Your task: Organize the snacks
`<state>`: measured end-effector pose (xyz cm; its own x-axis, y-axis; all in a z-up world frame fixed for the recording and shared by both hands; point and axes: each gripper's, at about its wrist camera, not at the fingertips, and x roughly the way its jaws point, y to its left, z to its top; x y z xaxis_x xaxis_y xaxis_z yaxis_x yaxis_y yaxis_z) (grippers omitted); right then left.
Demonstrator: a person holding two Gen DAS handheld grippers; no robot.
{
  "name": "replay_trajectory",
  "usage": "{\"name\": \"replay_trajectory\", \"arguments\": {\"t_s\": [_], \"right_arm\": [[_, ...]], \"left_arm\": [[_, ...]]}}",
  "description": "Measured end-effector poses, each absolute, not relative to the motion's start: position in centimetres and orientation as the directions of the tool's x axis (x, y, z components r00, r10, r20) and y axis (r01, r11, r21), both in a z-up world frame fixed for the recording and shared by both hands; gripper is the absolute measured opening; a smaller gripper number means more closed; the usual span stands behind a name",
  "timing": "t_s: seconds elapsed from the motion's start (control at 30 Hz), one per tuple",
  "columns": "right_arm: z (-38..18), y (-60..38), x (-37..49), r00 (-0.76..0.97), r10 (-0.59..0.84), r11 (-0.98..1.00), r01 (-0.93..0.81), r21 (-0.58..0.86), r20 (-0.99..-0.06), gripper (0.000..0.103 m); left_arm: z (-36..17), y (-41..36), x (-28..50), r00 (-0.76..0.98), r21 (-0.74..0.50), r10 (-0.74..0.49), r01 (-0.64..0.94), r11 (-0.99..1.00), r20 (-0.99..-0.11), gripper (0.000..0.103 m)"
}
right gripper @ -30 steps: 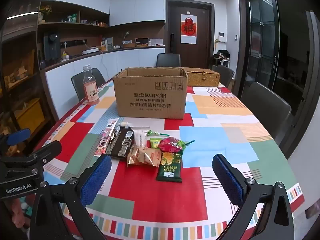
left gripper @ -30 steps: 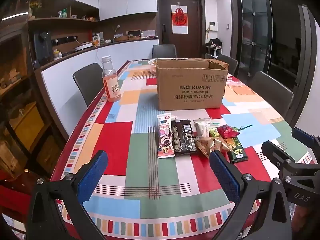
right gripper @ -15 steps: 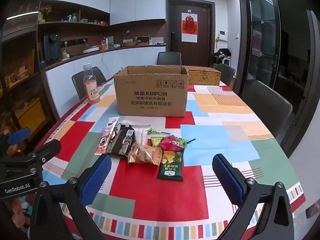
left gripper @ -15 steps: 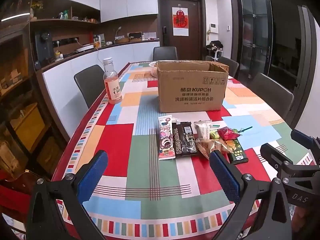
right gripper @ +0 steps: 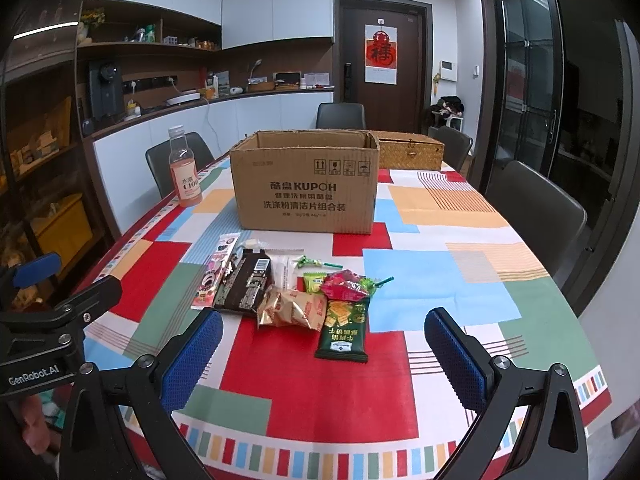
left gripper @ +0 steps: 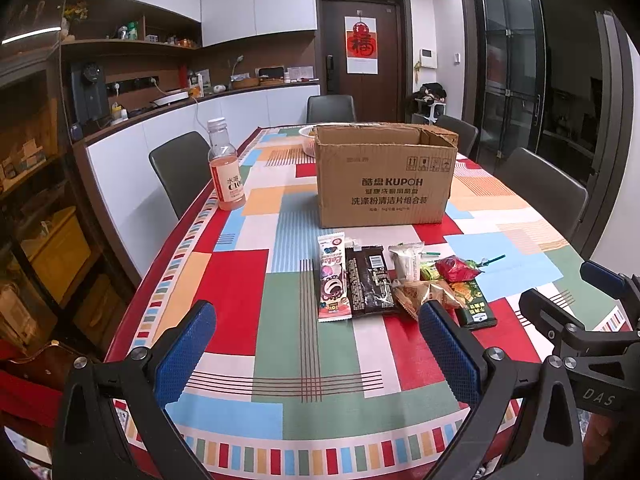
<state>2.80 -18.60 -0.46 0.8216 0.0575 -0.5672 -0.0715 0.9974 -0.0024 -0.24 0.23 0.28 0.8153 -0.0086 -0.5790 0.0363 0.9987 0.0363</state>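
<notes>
Several snack packets lie in a row on the patchwork tablecloth: a pink packet, a dark brown packet, a white packet, a golden packet, a red packet and a dark green packet. An open cardboard box stands behind them. My left gripper hovers open in front of the pink and brown packets. My right gripper hovers open just in front of the green packet. Both are empty.
A bottle of pink drink stands near the table's left edge. A wicker basket sits behind the box on the right. Dark chairs ring the table. The table's near edge lies below the grippers.
Both grippers have drawn back and risen slightly, so the box and snacks sit a little lower and farther in view. Nothing on the table has moved.
</notes>
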Motion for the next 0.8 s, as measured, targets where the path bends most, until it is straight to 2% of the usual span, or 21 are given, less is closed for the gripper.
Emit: {"name": "replay_trajectory", "arguments": {"t_s": [0.8], "right_arm": [[-0.51,-18.49,2.78,0.817,0.057,0.997,-0.075,-0.007,-0.574,0.102]], "left_arm": [[0.02,0.42,-0.17,0.809,0.037,-0.005,0.034,0.999,-0.587,0.103]]}}
